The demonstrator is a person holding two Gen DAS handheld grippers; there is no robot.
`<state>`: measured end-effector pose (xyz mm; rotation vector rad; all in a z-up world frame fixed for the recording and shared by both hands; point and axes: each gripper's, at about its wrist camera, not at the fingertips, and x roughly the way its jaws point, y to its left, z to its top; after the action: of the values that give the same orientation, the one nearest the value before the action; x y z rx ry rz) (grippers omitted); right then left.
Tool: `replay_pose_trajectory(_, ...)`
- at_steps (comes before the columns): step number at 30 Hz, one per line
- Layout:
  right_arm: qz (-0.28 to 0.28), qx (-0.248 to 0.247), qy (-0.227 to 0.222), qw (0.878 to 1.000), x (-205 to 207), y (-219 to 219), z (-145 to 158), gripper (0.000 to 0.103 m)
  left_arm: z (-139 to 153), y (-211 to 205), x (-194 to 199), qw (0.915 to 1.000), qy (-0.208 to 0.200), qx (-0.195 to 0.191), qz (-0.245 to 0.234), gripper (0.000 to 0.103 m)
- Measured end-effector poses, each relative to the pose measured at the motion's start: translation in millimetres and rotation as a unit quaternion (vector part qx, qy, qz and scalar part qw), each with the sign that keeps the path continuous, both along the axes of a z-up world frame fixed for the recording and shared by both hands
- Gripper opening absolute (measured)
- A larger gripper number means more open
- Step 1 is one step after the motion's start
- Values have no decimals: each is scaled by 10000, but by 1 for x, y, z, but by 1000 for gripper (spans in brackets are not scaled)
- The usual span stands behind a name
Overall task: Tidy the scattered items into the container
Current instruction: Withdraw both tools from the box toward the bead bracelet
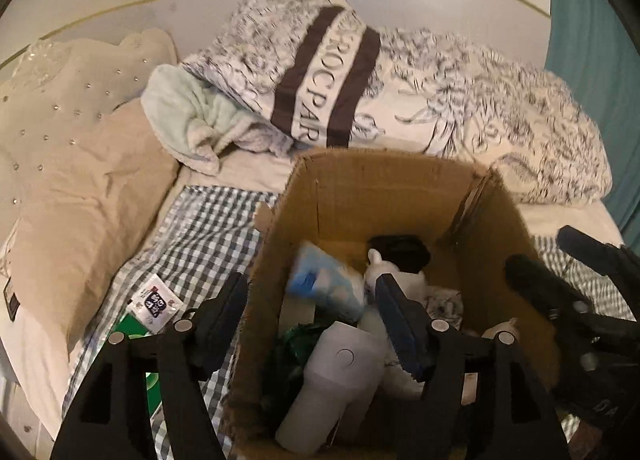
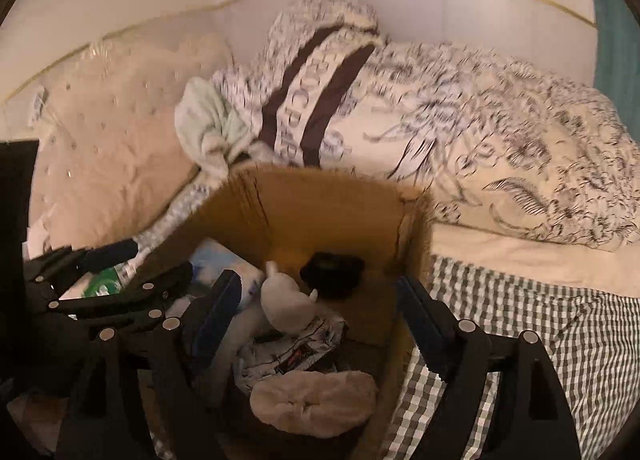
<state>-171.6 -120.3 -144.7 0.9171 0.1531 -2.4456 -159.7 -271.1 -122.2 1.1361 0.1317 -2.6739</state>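
Observation:
A brown cardboard box (image 1: 360, 188) stands on the checked bedsheet and holds a blue-white tissue pack (image 1: 324, 280), a grey tumbler (image 1: 332, 384), a white plush toy (image 2: 286, 302), a black item (image 2: 332, 270), printed cloth and a beige pouch (image 2: 312, 400). My left gripper (image 1: 316, 300) is open and empty, straddling the box's left wall. My right gripper (image 2: 320, 296) is open and empty, its fingers straddling the box's right wall over the plush toy. A small white sachet (image 1: 154, 302) and a green packet (image 1: 134, 332) lie on the sheet left of the box.
A beige studded pillow (image 1: 72, 148) lies at the left. A crumpled patterned duvet (image 1: 460, 108) and a mint towel (image 1: 188, 116) lie behind the box. The checked sheet (image 2: 540, 324) spreads right of the box. A white headboard with gold trim runs behind.

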Motion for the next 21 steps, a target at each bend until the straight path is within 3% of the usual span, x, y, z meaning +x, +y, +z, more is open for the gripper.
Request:
replay_pose_trajectory(2,-84,-188,353,9992,14,10,15,87,10,1,8,9999,124,56,28,74)
replay_pose_trajectory(4,-235,-335,629,9972,24,20,26,92,22,3,17,9996,286,52,70,84)
replay_pose_trajectory(7,-428,-559,1001,9925,44,37,43,94,40,8,34,9984,563,54,77,88)
replay_pose_trajectory(11,-606,-565,1595,9837,74,61,58,102,58,19,53,9965,829,116,52,96)
replay_pose_trajectory(14,-747,-495,1995,9758,100,84,67,103,71,34,68,9945,1045,121,-33,100)
replay_pose_trajectory(21,-1234,-715,2071,9679,151,152,86,103,104,84,100,9894,1396,137,-376,103)
